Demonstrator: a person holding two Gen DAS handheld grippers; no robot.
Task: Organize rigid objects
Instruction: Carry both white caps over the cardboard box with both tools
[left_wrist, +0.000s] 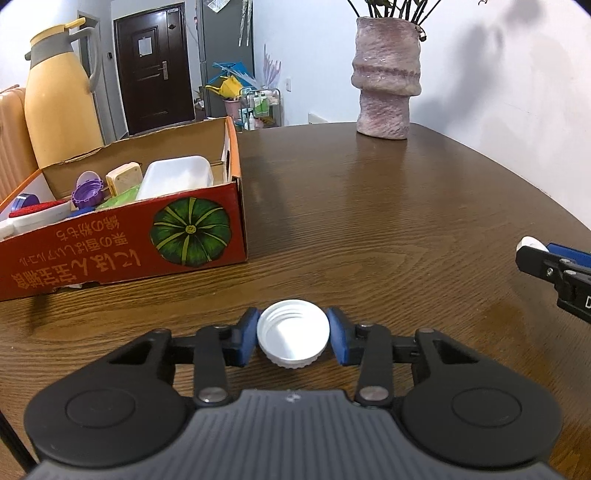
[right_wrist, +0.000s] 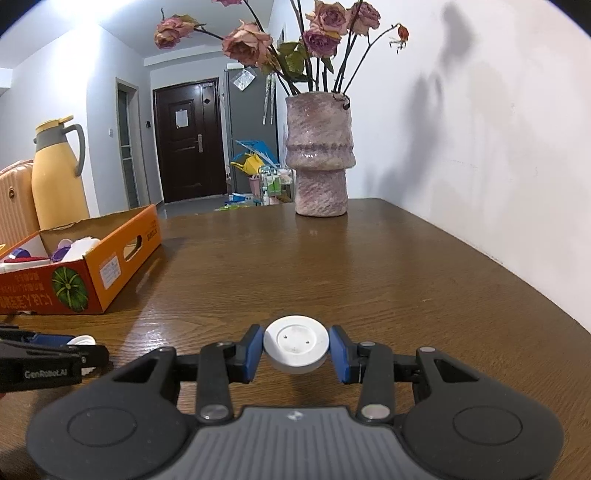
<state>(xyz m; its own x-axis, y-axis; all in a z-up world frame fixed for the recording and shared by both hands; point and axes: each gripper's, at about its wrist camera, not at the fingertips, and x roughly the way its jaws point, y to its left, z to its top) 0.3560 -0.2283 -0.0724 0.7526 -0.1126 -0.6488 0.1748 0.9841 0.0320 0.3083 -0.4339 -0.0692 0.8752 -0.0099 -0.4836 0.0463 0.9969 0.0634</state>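
Here the left gripper is clenched on a white threaded cap, its hollow side facing up, low over the wooden table; the right gripper grasps a white round disc between its blue pads; the two tools sit side by side, near each other. Off to the left stands the orange cardboard box, already holding a white tray, a purple lid and other small pieces; nothing lies on the table between grippers and box. A pink vase of dried roses stands well back, a yellow thermos jug behind the box.

Box left on table, vase behind, flask behind box
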